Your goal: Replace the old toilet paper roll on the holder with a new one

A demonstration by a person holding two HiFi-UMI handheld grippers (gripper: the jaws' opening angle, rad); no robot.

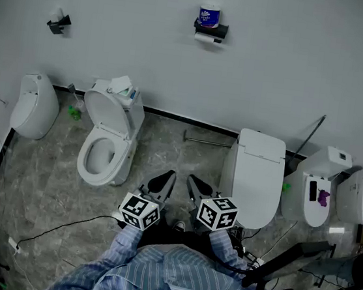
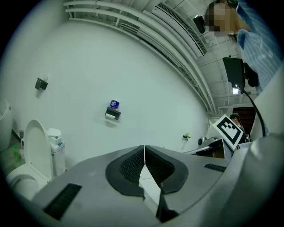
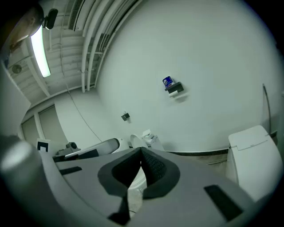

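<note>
Holder [image 1: 211,30] black, fixed high on the white wall [image 1: 296,63], about midway along it and well away from both grippers. Upright on top of the holder, new roll [image 1: 209,16] in blue wrapping. Just beneath, on the holder's bar, old roll [image 1: 208,39], white.

Closed tight, left gripper [image 2: 144,148]: ribbed pads pressed together at the tips, nothing between them. Aimed at the wall, with the holder above and left of the jaw line in the left gripper view. Closed likewise, right gripper [image 3: 141,150]: pads meeting, empty, holder above and to the right in the right gripper view. Side by side in the head view, near each other but not touching, marker cubes back toward the striped sleeves [image 1: 153,269] at the bottom edge.

Grey stone floor [image 1: 45,183] below. Open toilet [image 1: 106,145], lid up, at the back edge of the floor, left of the grippers. Closed toilet [image 1: 254,176] just beside the right gripper. White wall-hung fixture [image 1: 34,104] at the floor's far left edge, more white toilets [image 1: 333,192] toward the right edge. Small black fitting [image 1: 58,23] at the wall's upper left, well apart from the holder. Thin black cable [image 1: 59,228] across the floor's lower left.
</note>
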